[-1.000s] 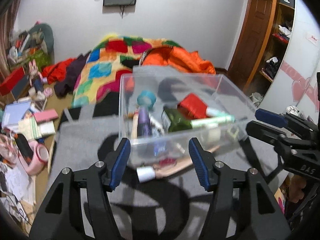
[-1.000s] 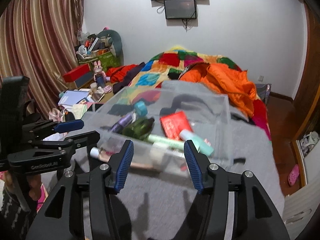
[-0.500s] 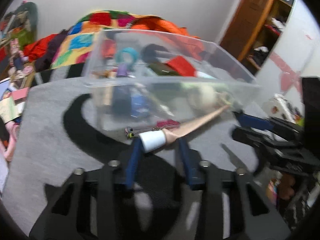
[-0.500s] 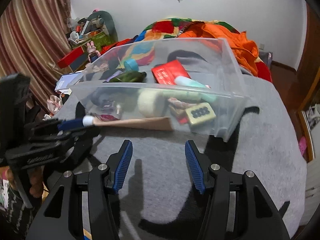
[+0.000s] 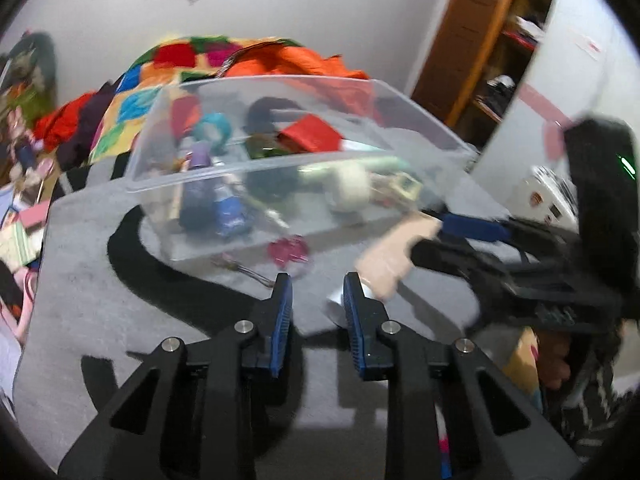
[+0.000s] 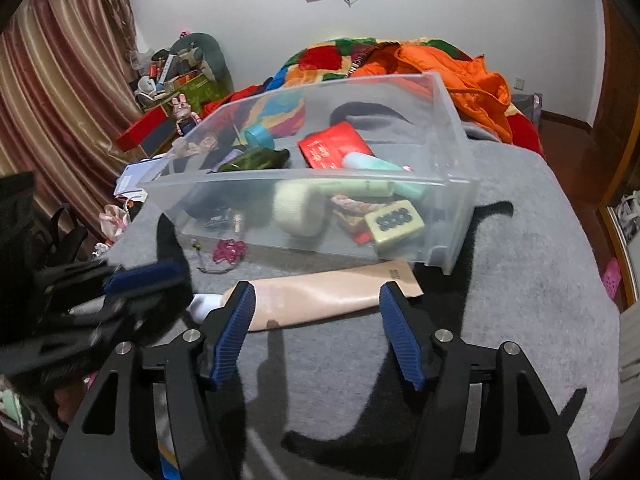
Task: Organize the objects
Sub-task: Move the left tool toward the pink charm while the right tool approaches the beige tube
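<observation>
1. Beige tube [image 6: 324,294]: lies on the grey blanket [image 6: 520,280] just before the clear bin [image 6: 452,148], white cap [image 6: 204,305] pointing left.
2. Left gripper [image 5: 317,280]: jaws narrowed, nothing between them; the cap sits just beside its right pad.
3. Right gripper [image 6: 317,289]: jaws have just been opening, astride the tube, not pressing.
4. Advice: close squarely across the tube's middle before lifting.

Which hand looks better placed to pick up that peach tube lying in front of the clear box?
Right, probably. The right hand-held gripper, jaws just opening, straddles the tube mid-length. The left hand-held gripper, jaws just closing, has only the white cap at one finger.
</observation>
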Action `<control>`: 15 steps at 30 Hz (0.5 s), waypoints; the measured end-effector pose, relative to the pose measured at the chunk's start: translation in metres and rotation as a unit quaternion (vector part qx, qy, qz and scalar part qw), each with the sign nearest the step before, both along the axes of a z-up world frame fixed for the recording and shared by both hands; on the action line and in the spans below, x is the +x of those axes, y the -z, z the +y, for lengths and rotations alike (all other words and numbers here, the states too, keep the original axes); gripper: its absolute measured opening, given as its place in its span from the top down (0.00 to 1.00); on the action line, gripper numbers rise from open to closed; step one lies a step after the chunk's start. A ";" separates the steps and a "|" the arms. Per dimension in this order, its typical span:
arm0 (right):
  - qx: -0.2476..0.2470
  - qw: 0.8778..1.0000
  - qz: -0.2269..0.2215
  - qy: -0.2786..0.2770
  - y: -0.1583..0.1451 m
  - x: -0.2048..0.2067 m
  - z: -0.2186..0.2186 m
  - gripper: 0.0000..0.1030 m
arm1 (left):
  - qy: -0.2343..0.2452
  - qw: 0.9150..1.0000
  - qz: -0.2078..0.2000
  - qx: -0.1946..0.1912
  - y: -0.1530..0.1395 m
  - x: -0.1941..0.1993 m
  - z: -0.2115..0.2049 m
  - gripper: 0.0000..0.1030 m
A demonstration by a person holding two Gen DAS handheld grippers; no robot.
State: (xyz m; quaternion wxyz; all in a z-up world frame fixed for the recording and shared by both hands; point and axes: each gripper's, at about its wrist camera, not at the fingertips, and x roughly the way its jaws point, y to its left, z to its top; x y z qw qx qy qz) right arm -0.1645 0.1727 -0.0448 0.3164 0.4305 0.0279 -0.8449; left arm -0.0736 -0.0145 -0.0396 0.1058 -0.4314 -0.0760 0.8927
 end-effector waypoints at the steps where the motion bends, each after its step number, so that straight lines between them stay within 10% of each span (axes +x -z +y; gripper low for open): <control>1: 0.003 1.000 0.004 0.000 -0.001 0.002 -0.001 0.39 | -0.006 1.000 -0.008 0.004 0.003 -0.006 -0.004 0.76; 15: 0.010 1.000 -0.016 0.002 0.014 0.010 0.011 0.37 | -0.053 0.996 -0.026 -0.061 0.027 -0.046 0.019 0.59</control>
